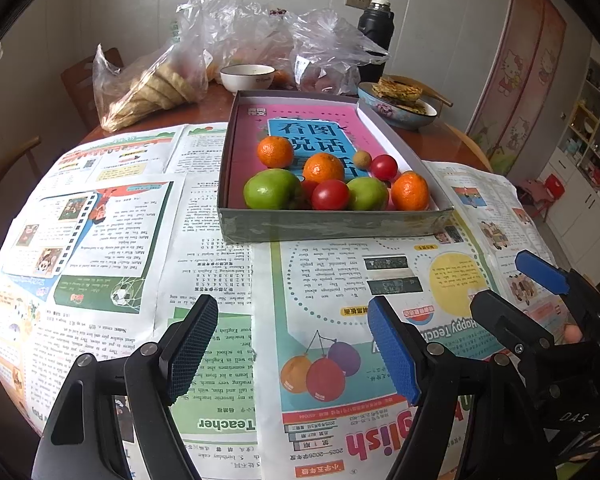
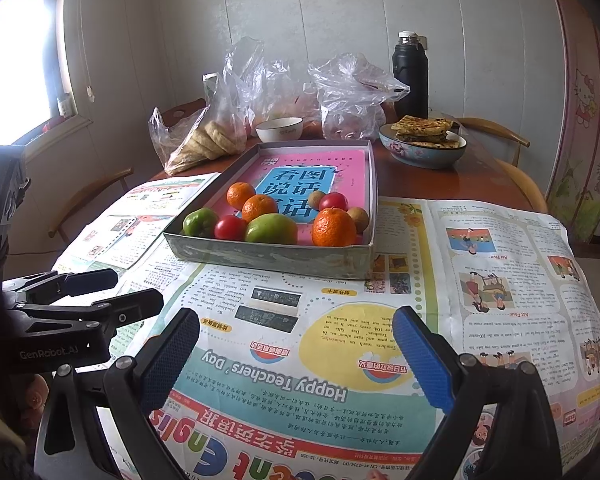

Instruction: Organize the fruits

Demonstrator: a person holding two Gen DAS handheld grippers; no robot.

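Note:
A shallow grey box with a pink book inside holds the fruit: three oranges, two green apples, red tomatoes and small brown kiwis. My left gripper is open and empty above the newspaper, short of the box. My right gripper is open and empty, also short of the box. The right gripper shows at the right of the left wrist view; the left gripper shows at the left of the right wrist view.
Newspapers cover the round wooden table. Behind the box are plastic bags, a bag of bread, a white bowl, a bowl of flatbread and a black flask. Chairs stand around.

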